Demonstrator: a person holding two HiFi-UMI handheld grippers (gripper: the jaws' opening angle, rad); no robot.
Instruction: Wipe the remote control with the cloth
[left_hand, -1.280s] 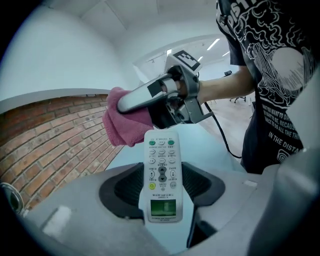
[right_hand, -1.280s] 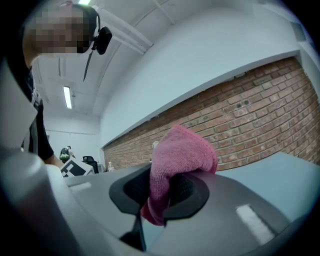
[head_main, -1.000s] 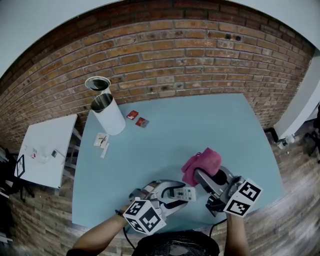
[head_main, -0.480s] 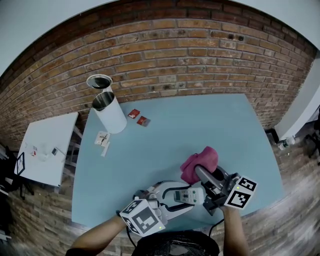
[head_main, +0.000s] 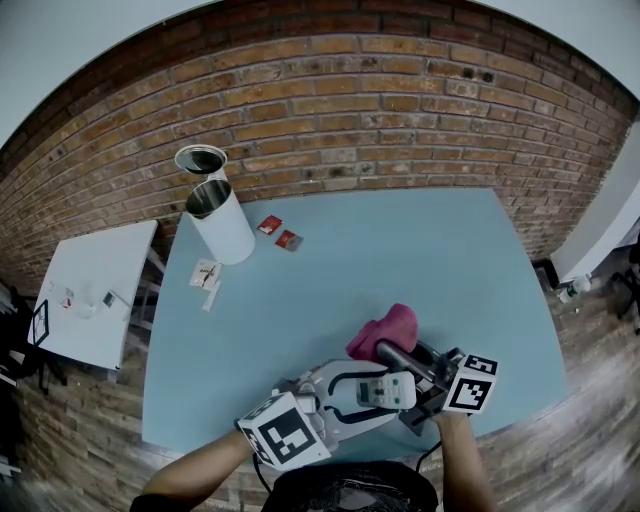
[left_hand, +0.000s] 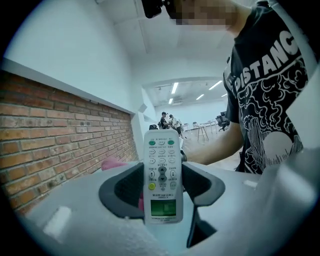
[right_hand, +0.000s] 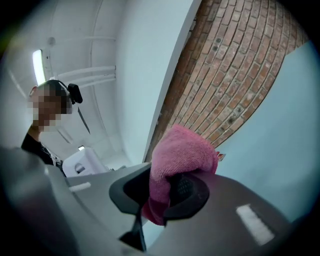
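Head view: left claw (head_main: 348, 388) clamps remote control (head_main: 390, 391), right claw (head_main: 384, 351) clamps cloth (head_main: 388, 325) beside it

Left gripper (head_main: 376, 391), fingers clamped on the remote control (left_hand: 162, 175), points right; right gripper (head_main: 386, 351), fingers closed on the cloth (right_hand: 176, 157), points up-left. Left forearm (head_main: 198, 468) and right forearm (head_main: 466, 468) enter from below.

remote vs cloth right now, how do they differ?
The remote control is white, rigid and flat, with buttons; the cloth is pink, soft and bunched. The remote control sits in the left gripper, the cloth in the right gripper. Both are clamped between jaws.
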